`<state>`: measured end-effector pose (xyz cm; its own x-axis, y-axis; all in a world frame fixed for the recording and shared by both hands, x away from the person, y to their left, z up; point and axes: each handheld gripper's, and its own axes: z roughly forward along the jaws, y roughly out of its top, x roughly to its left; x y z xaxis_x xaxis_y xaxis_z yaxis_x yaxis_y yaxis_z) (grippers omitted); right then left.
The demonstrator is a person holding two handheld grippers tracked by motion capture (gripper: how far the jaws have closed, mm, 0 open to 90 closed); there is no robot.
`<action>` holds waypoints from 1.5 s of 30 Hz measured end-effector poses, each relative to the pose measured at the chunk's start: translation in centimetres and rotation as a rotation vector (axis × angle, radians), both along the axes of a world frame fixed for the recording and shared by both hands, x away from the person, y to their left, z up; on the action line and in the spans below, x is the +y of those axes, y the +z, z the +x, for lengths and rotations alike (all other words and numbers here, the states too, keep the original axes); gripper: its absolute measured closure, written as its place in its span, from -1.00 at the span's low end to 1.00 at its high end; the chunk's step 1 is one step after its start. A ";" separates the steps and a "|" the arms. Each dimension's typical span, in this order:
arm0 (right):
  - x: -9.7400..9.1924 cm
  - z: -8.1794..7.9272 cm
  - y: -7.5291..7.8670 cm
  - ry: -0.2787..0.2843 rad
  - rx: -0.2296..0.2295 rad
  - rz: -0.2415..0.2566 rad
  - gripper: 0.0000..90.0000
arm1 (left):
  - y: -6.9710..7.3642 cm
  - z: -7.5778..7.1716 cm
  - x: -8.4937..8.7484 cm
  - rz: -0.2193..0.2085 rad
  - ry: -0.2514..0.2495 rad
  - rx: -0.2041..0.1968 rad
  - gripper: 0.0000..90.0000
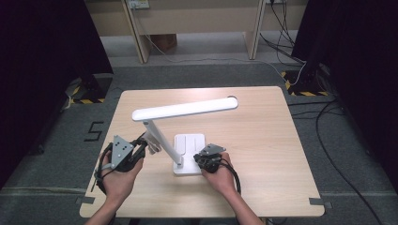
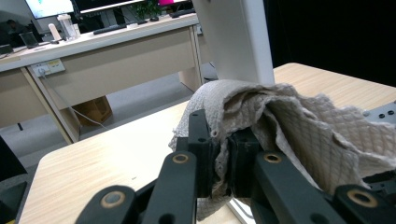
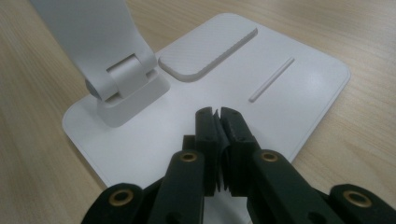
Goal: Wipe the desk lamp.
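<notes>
A white desk lamp stands mid-table, its long head (image 1: 185, 108) lit and its slanted arm (image 1: 162, 140) rising from a flat base (image 1: 190, 143). My left gripper (image 1: 145, 144) is shut on a crumpled grey-white cloth (image 1: 152, 144) that lies against the arm's lower part. In the left gripper view the cloth (image 2: 299, 121) bulges out of the closed left gripper (image 2: 219, 135), just in front of the lamp arm (image 2: 233, 37). My right gripper (image 1: 202, 158) is shut with nothing in it. Its tips (image 3: 218, 116) sit over the base (image 3: 289, 93), near the hinge (image 3: 123, 79).
The wooden table (image 1: 263, 136) has bare room to the right and at the back. Beyond it stand a light wooden desk (image 1: 197, 18) and floor cables (image 1: 328, 117). A cardboard box (image 2: 93, 109) sits under that desk.
</notes>
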<state>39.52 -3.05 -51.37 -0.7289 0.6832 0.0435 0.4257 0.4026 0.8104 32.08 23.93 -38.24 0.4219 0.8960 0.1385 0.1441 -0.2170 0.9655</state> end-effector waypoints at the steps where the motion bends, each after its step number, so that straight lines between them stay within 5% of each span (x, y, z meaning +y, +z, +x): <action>1: 0.0 0.0 0.0 0.001 0.000 0.000 0.92 | -0.1 0.0 0.0 0.002 0.000 0.004 0.83; 28: 0.0 -0.1 -0.1 -0.005 -0.005 0.007 0.92 | -2.5 0.5 -1.0 0.041 0.013 0.051 0.83; 45: -0.1 -0.2 -0.1 -0.008 0.000 0.013 0.92 | -5.0 0.9 -1.3 0.053 -0.024 0.077 0.83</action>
